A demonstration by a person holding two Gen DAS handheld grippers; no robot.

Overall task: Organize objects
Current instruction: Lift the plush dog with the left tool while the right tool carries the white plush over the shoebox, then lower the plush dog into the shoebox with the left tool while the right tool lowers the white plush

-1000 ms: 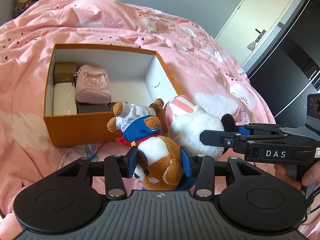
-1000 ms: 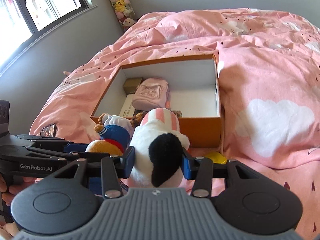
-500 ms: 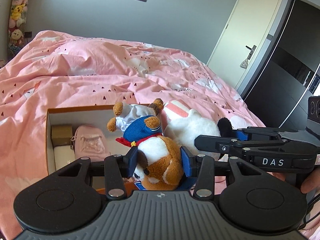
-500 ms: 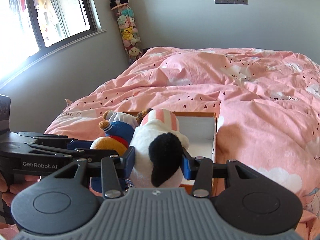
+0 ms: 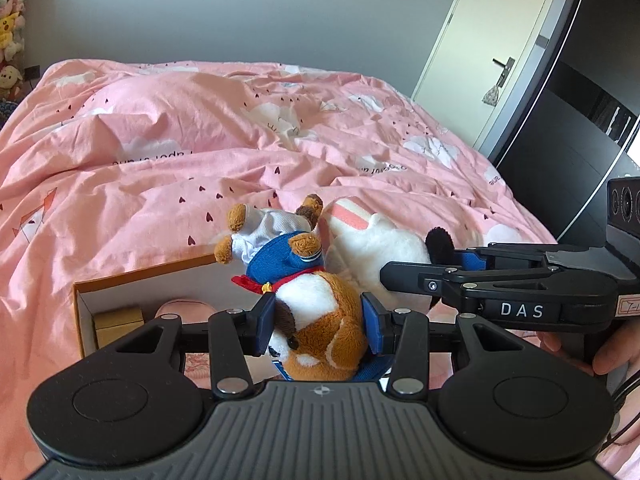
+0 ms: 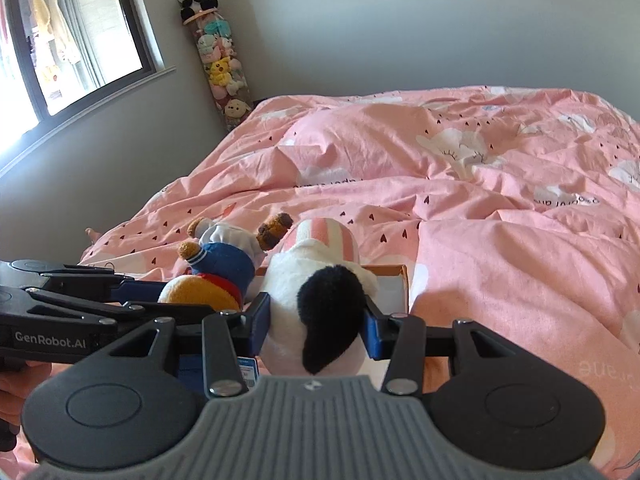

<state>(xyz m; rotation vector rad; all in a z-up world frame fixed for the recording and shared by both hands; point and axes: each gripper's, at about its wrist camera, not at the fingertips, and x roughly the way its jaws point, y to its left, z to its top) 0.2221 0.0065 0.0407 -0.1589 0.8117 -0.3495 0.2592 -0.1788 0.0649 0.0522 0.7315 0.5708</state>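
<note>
The orange cardboard box with white walls (image 5: 120,286) is now sitting lower and closer than a second ago. The left gripper (image 5: 318,330) is clamping the brown plush bear in blue sailor clothes (image 5: 312,300), and the right gripper (image 6: 314,330) is clamping the white plush dog with a black ear (image 6: 320,292), both being carried over the box for dropping in.

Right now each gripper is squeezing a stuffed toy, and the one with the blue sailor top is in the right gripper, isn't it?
Not quite. The toy in the blue sailor top is clamped in the left gripper, as the left wrist view shows. The right gripper squeezes the white plush with the black ear. The rest is right: each gripper is squeezing a stuffed toy.
</note>
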